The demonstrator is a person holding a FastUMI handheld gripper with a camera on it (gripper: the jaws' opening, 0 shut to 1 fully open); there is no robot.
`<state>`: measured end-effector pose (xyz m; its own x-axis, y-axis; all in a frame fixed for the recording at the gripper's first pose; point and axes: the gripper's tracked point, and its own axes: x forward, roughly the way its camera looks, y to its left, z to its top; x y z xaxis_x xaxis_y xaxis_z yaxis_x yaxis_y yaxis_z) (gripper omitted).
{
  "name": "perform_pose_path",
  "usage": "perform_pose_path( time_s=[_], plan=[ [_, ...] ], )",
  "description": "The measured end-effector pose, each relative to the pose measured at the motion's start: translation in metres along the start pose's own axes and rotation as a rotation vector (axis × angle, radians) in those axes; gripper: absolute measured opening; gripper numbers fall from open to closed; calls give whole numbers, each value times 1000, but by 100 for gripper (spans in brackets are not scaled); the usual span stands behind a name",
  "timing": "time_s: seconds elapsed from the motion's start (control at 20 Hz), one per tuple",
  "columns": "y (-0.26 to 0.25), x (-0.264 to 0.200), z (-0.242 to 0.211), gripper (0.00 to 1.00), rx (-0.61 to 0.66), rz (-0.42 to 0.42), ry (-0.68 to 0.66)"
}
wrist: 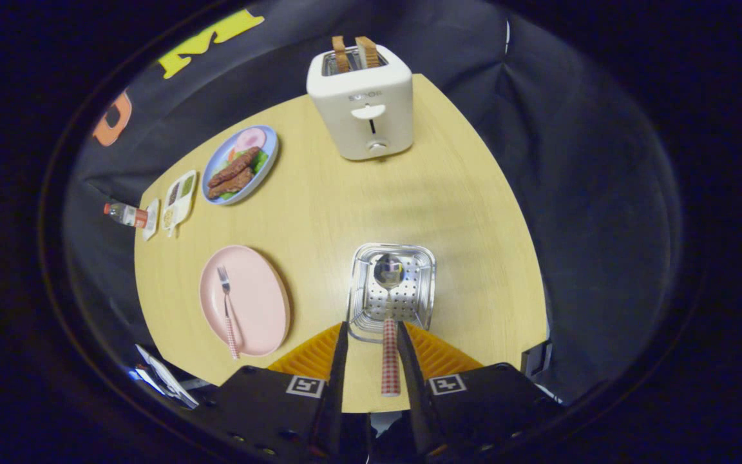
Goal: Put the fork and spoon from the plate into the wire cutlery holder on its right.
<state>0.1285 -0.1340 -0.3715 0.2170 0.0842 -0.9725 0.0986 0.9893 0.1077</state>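
My gripper [371, 325] hangs above the near rim of the wire cutlery holder [424, 283], a square perforated metal basket. The spoon [390, 303] stands in the holder, bowl down on its floor, and its red-checked handle rises toward me between my fingers. The handle lies close along the right finger, with a clear gap to the left finger, so the gripper is open. To the left of the holder, the fork [227, 309] with the same checked handle lies on the pink plate [258, 303].
A white toaster [363, 106] with two bread slices stands at the table's far side. A blue plate of food [240, 164], a small sauce tray [178, 198] and a bottle [125, 214] sit at the far left. The table's near edge [358, 406] lies under my fingers.
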Motion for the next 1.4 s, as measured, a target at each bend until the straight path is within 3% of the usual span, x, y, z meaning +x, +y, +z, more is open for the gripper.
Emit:
perform_pose_path(
  time_s=[0.55,0.85,1.05,1.4],
  plan=[
    [76,-12,-3,97,-98,55,-202],
    [136,5,-17,97,-246,52,-323],
    [174,32,-44,97,-319,34,-307],
    [215,78,-76,97,-277,39,-255]
  ],
)
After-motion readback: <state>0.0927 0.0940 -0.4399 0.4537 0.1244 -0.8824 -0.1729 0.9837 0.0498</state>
